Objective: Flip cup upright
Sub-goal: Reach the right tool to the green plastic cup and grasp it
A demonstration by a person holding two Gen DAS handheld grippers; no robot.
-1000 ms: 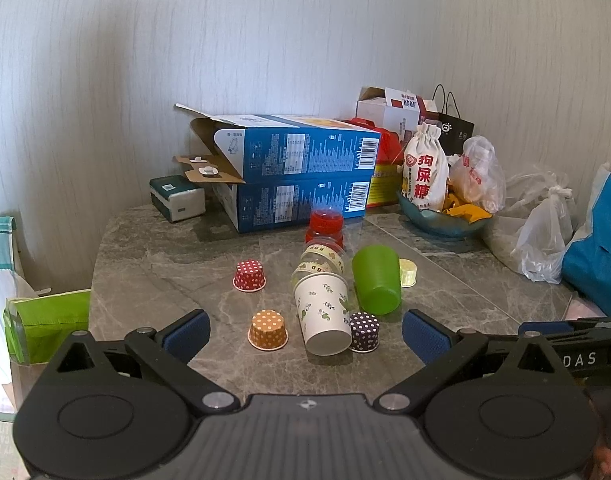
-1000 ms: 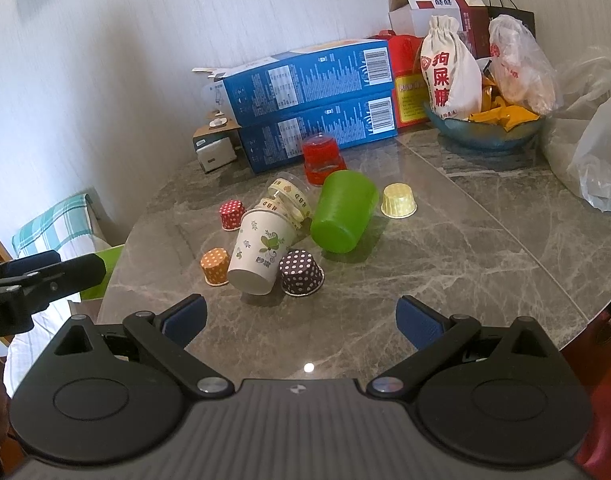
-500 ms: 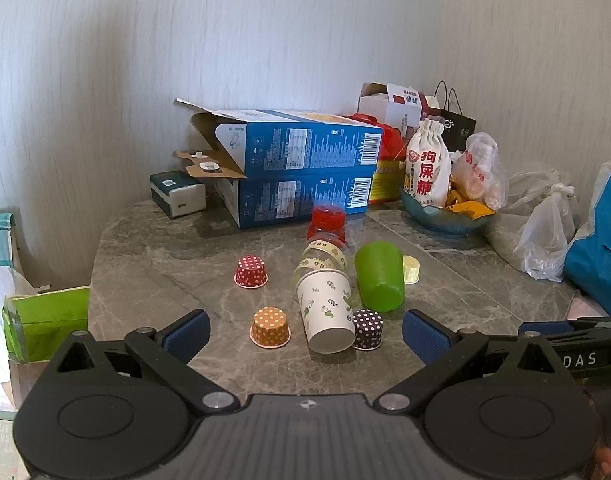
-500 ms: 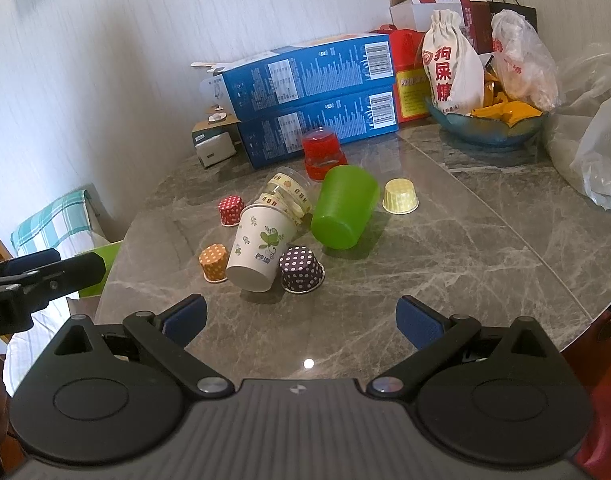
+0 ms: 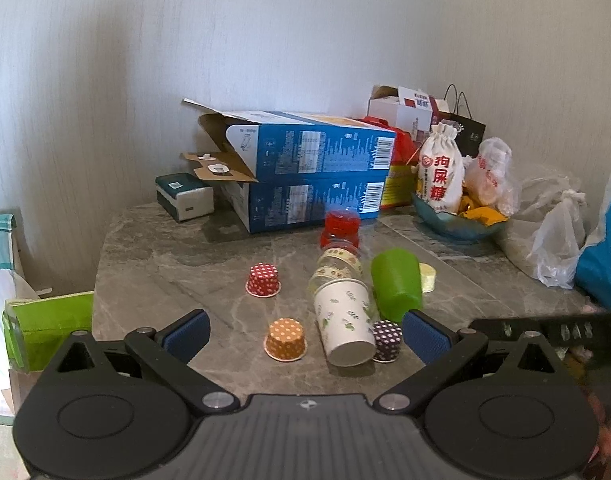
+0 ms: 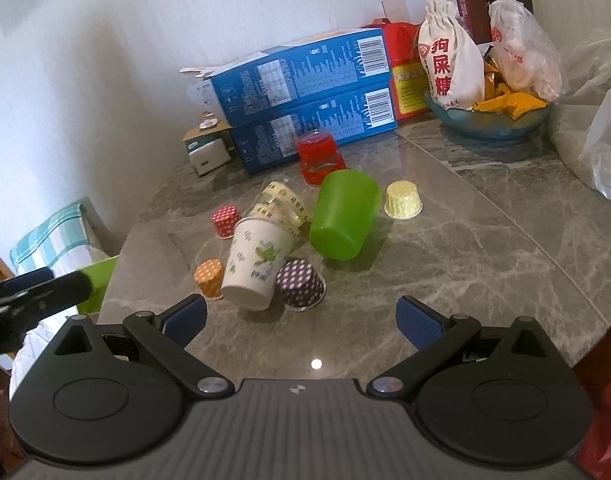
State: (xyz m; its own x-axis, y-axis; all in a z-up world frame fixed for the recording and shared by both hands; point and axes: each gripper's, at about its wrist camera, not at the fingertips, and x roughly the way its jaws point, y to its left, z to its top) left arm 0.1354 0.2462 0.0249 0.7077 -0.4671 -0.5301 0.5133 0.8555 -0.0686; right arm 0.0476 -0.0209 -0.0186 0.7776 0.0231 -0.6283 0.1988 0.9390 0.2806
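Two views. Left wrist view first: left gripper [image 5: 305,330] has its blue-padded fingers spread wide, holding nothing, low over the grey marble table [image 5: 165,264]. Between the pads, approx 12 o'clock, a white paper cup w/ green leaf print [image 5: 343,326] lies tipped, base toward the camera. Touching it at 3 o'clock – a small dark polka-dot cupcake liner [image 5: 386,340]; an orange dotted liner [image 5: 285,339] sits near at 9 o'clock. A green plastic cup [image 5: 395,284] lies on its side at 1 o'clock, just beside the paper cup. A red dotted liner [image 5: 264,279] sits at 11 o'clock, apart.

Right wrist view: right gripper [image 6: 303,318] also wide, nothing between its fingers. Paper cup [image 6: 257,264] at 11 o'clock, green cup [image 6: 343,218] at 12 – both down on their sides. A yellow liner [image 6: 403,199] sits at 1 o'clock of the green cup; stacked blue cardboard boxes [image 6: 305,92] stand behind, by the wall.
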